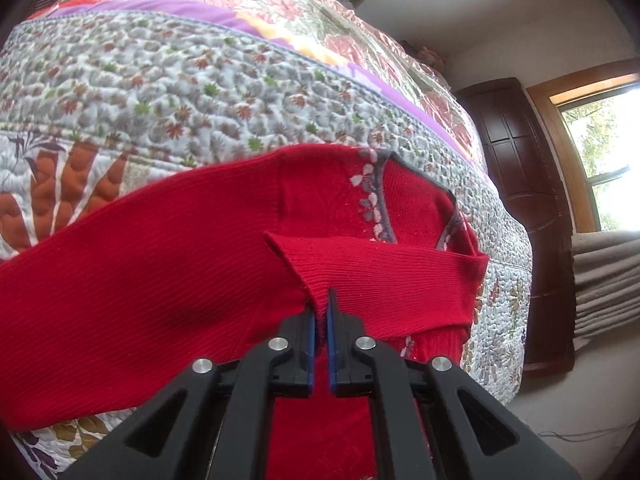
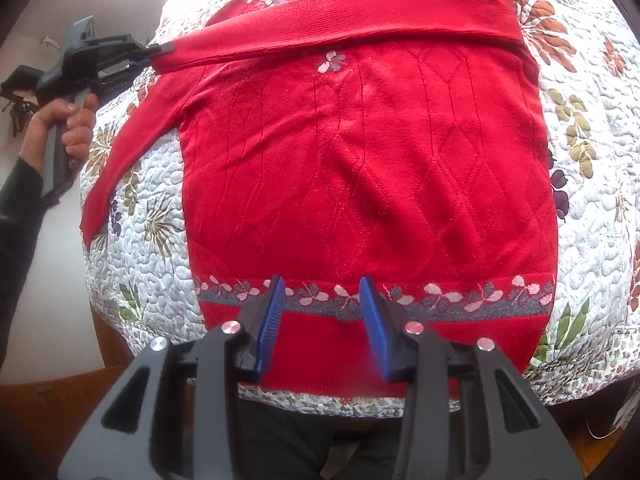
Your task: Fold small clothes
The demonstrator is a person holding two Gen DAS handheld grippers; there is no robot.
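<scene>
On a floral quilt [image 2: 592,216], red sweater [image 2: 368,168] spread flat, front up, hem nearest the right wrist camera; one sleeve [image 2: 340,28] drawn across the chest. At sweater's left side, hand [image 2: 68,124] gripping the handle of the left gripper [image 1: 321,312], jaws pinched on the sleeve cuff. Above the hem band, right gripper [image 2: 323,300], jaws wide apart, holding nothing.

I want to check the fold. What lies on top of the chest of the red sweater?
One sleeve lies across the chest of the red sweater, its cuff pinched by the left gripper. It covers the upper chest and part of the neckline.
</scene>
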